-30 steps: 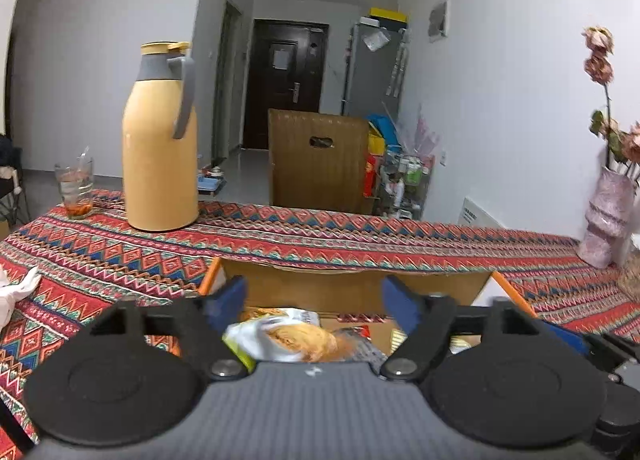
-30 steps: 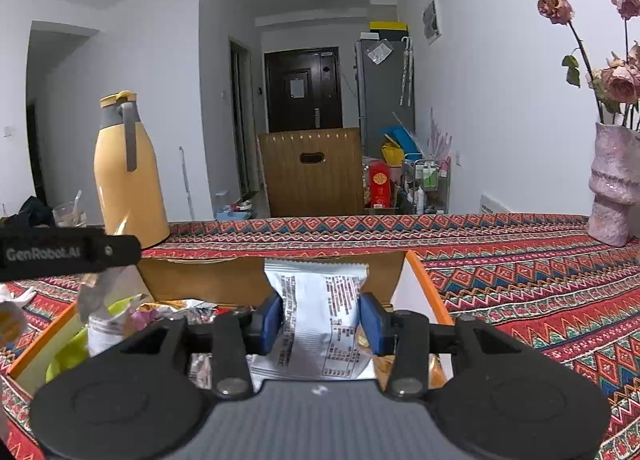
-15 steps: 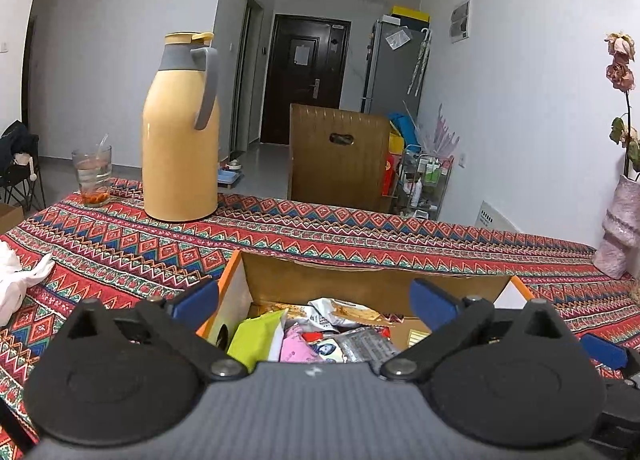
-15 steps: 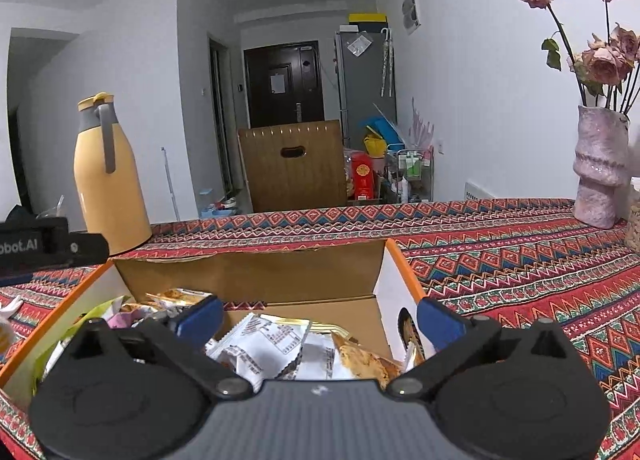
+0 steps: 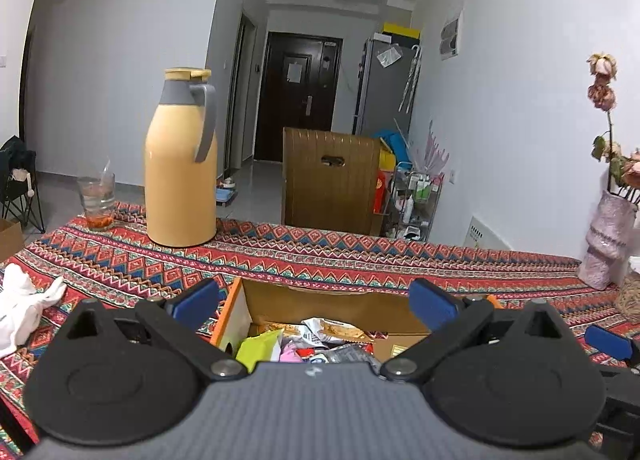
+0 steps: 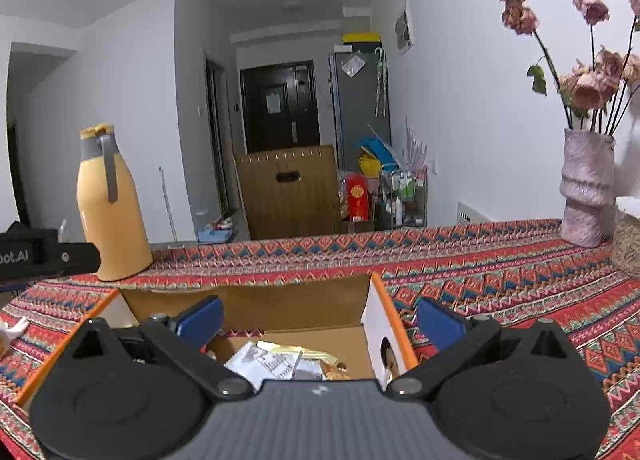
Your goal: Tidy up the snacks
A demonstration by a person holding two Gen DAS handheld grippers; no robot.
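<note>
An open cardboard box [image 5: 320, 302] with orange edges sits on the patterned tablecloth; it also shows in the right wrist view [image 6: 256, 300]. Several snack packets [image 5: 320, 334] lie inside it, among them a green one [image 5: 258, 346] and a white printed one [image 6: 266, 364]. My left gripper [image 5: 314, 300] is open and empty above the box's left part. My right gripper [image 6: 318, 318] is open and empty above the box's right part. The right gripper's blue fingertip [image 5: 608, 342] shows at the right of the left wrist view.
A yellow thermos jug [image 5: 180, 163] and a glass [image 5: 96, 201] stand at the back left of the table. A pink vase of dried roses [image 6: 586, 187] stands at the back right. A white cloth [image 5: 22, 304] lies at the left. A woven basket [image 6: 628, 244] is at the right.
Both grippers opened and let their snack packets drop into the box, then rose and drew back from it.
</note>
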